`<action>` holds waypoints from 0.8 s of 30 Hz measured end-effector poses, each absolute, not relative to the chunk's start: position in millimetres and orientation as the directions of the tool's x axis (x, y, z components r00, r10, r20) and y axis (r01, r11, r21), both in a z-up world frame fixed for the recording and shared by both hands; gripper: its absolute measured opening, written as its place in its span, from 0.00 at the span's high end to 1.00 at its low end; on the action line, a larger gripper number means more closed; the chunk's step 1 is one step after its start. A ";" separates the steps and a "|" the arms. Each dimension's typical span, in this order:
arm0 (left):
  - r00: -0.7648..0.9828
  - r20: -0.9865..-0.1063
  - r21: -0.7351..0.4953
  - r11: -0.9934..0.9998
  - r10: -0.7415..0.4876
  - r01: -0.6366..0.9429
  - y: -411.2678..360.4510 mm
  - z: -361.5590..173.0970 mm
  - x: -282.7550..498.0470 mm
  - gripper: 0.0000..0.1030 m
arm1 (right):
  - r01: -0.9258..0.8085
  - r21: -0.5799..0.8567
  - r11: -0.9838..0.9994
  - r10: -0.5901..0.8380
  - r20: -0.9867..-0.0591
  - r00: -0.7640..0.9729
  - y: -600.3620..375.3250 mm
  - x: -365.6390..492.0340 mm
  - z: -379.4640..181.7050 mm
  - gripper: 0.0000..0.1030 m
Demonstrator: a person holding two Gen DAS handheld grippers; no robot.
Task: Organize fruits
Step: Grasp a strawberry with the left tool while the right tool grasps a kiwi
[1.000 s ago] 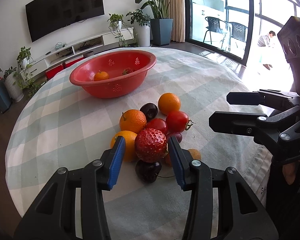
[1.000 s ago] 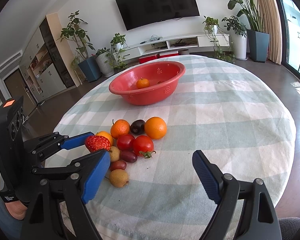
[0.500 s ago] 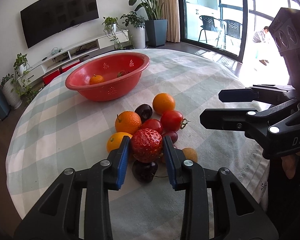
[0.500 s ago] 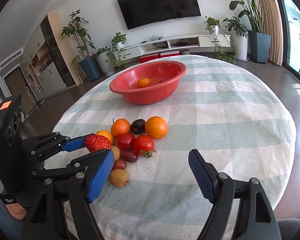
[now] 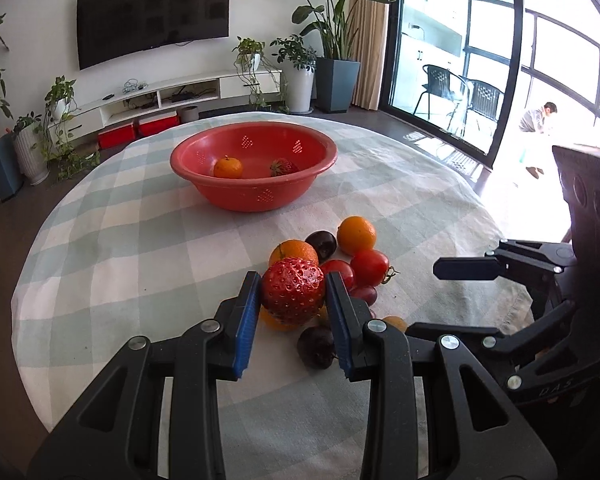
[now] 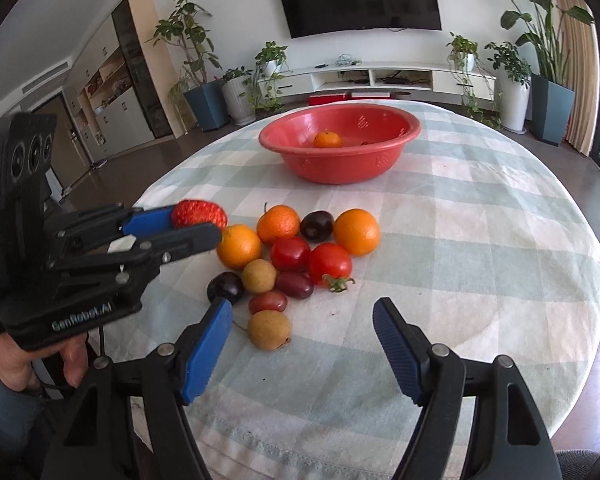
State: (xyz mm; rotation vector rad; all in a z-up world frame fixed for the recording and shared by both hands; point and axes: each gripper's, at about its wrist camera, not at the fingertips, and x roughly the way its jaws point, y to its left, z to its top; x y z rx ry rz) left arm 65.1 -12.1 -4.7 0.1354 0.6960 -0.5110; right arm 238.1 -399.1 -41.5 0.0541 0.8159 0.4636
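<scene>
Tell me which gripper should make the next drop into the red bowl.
Left. The left gripper is already shut on a strawberry and likely only needs to carry it to the red bowl. The right gripper holds nothing; its jaws have just been closing near the fruit pile.

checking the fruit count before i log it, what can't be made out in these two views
- Left wrist view: the strawberry held in the left gripper hides the orange behind it; only a sliver shows.
- Right wrist view: the red bowl rim hides its second fruit; only the mandarin shows.
- Left wrist view: the right gripper's far fingers are cut by its body.
</scene>
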 end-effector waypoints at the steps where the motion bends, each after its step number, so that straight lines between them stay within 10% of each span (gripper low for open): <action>1: 0.652 -0.642 -0.065 0.876 -0.404 0.478 -6.4 -4.8 67.3 0.70 | -0.388 0.211 0.897 0.416 -0.700 0.580 -395.2 238.5 -44.0 0.32; 24: 0.631 -0.650 -0.174 0.891 -0.425 0.420 22.4 -14.0 76.0 0.70 | -0.470 0.108 0.876 0.379 -0.758 0.531 -363.2 237.9 -61.9 0.66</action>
